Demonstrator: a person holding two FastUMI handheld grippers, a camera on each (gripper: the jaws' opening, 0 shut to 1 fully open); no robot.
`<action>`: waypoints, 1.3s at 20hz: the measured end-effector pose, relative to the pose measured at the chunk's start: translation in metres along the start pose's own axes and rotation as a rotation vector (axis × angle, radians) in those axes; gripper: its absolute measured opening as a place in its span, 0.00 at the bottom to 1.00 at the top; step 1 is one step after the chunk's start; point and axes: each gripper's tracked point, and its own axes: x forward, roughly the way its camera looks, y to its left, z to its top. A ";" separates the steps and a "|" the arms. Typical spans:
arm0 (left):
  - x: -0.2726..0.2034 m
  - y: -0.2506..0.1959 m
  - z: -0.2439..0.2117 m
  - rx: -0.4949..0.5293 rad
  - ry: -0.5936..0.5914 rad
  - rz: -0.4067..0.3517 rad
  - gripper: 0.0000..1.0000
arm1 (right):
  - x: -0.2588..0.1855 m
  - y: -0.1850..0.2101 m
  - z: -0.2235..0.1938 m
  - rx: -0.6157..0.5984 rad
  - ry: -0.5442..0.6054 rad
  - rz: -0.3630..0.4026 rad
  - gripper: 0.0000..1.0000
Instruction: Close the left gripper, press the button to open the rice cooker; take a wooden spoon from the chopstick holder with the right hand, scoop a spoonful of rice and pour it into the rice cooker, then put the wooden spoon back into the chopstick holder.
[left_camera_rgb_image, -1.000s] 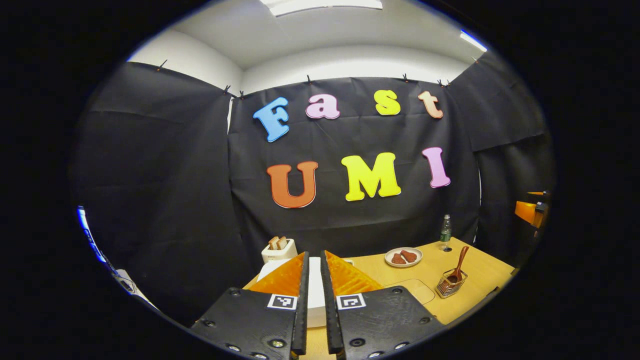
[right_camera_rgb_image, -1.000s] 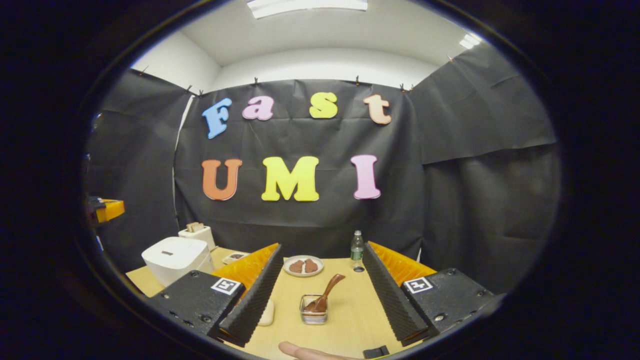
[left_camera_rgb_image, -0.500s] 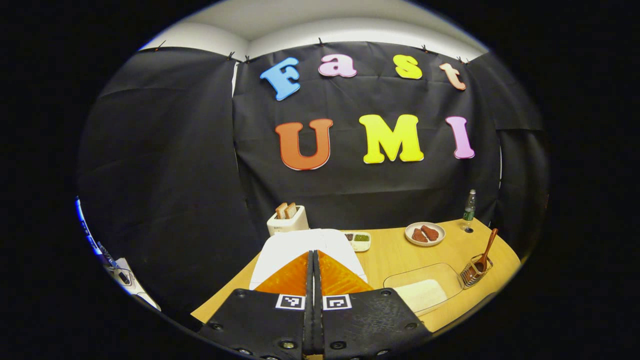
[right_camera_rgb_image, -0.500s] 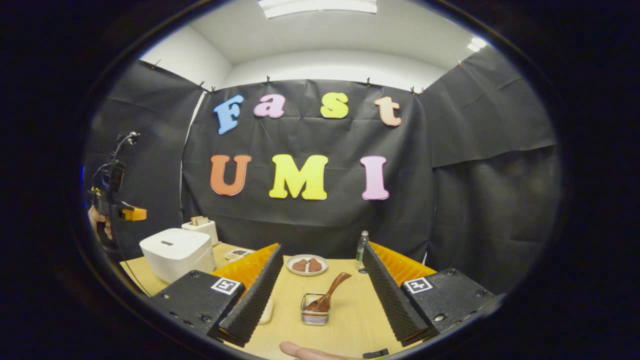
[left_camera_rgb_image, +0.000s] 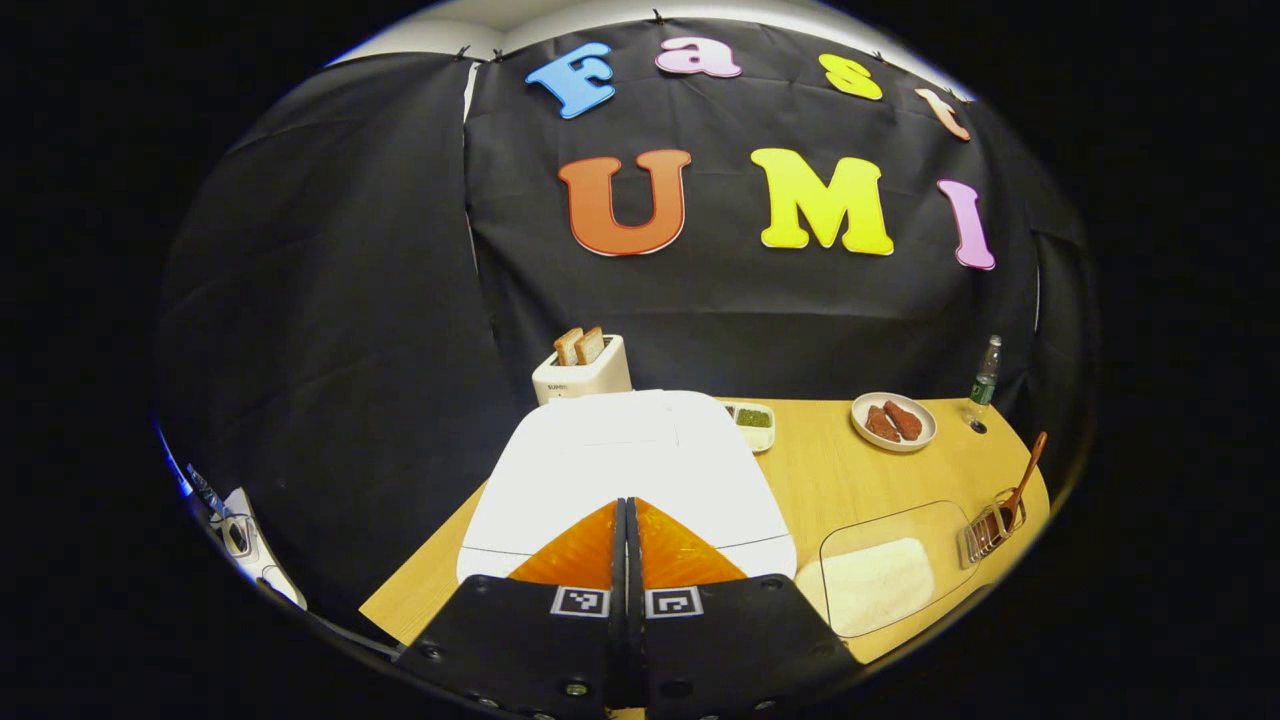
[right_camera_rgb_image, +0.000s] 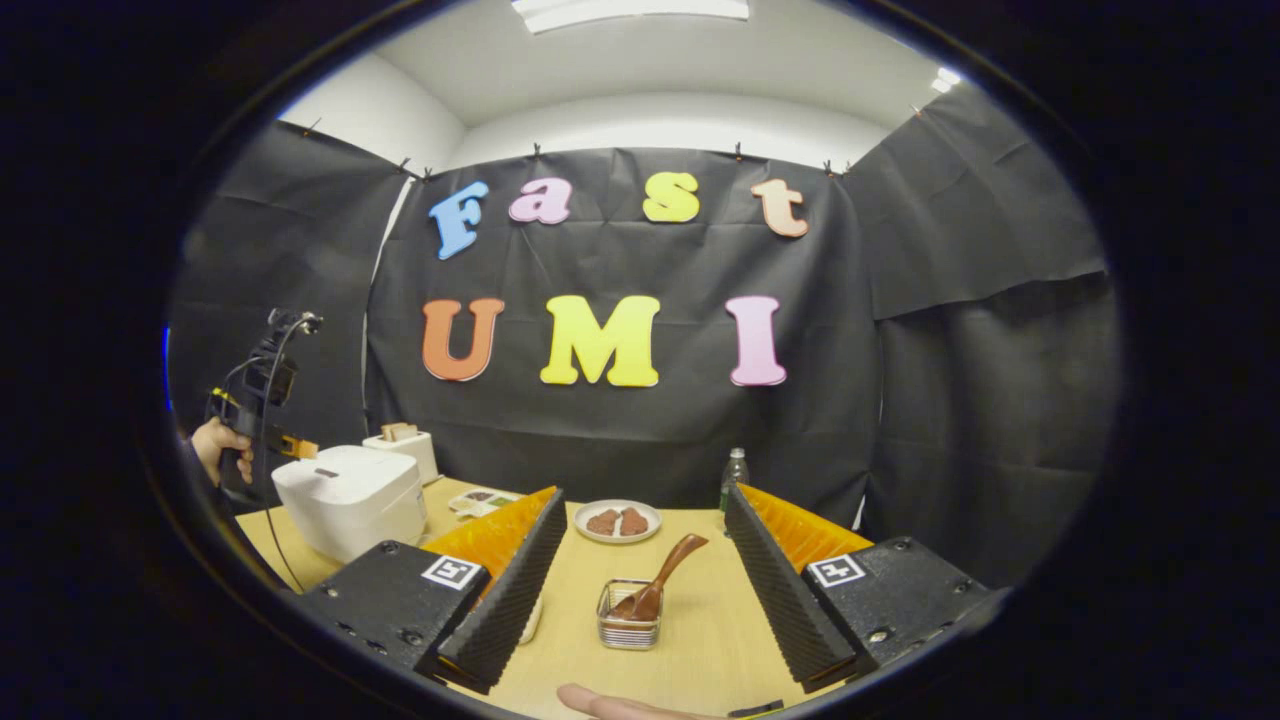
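One wooden spoon (right_camera_rgb_image: 655, 585) stands in the chopstick holder (right_camera_rgb_image: 626, 630); left fingers (left_camera_rgb_image: 612, 520) together, right fingers (right_camera_rgb_image: 760, 560) wide.

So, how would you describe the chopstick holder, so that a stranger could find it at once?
Start from the wooden table, with the white rice cooker on one side. The chopstick holder stands apart from it, in front of the plate. It is a small wire basket, the one thing with a wooden spoon leaning out of it.
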 end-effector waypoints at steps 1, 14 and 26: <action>0.006 0.000 -0.002 -0.003 0.004 0.001 0.00 | 0.002 -0.002 -0.003 0.001 0.007 -0.003 1.00; 0.034 -0.001 -0.026 -0.025 0.074 0.010 0.00 | 0.004 -0.019 -0.018 0.010 0.062 -0.039 1.00; -0.014 0.008 0.022 -0.070 -0.037 0.018 0.00 | -0.008 -0.032 -0.029 0.016 0.105 -0.070 1.00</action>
